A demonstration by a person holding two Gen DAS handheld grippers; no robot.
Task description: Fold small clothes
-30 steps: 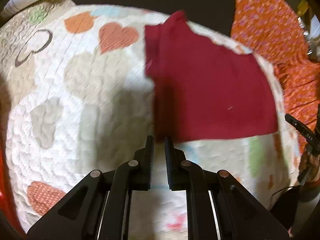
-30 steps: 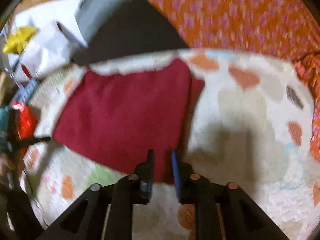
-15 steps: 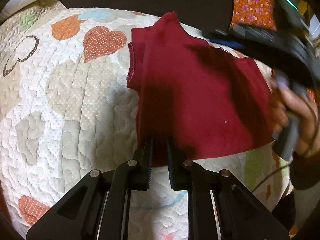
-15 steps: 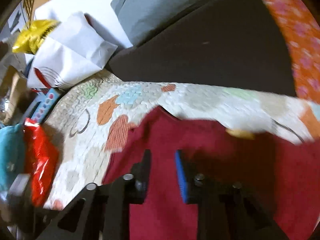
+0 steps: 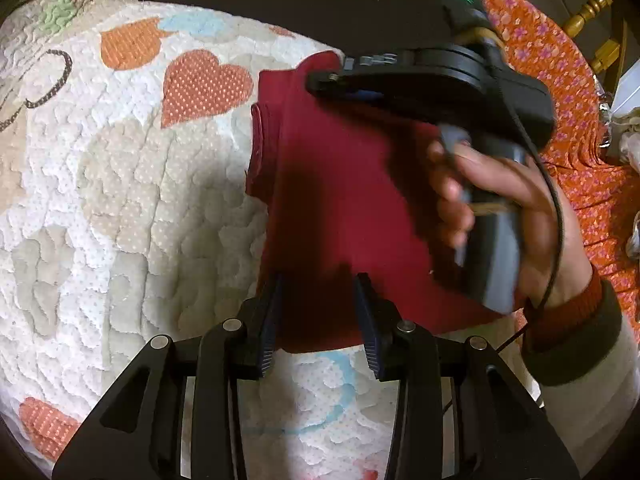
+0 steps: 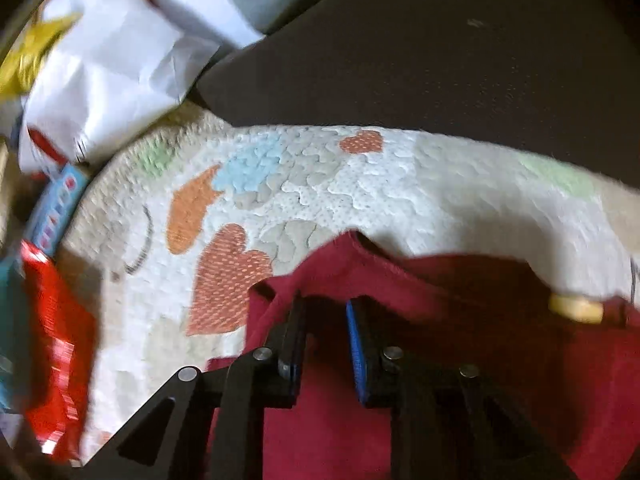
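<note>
My left tongs gape over the red shirt's lower-centre hem, right tongs spread at its top edge.

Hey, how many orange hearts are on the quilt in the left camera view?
3 on the quilt: a dotted heart beside the red garment, a plain one farther back, and one partly cut off at the near-left edge. The garment may hide more.
</note>
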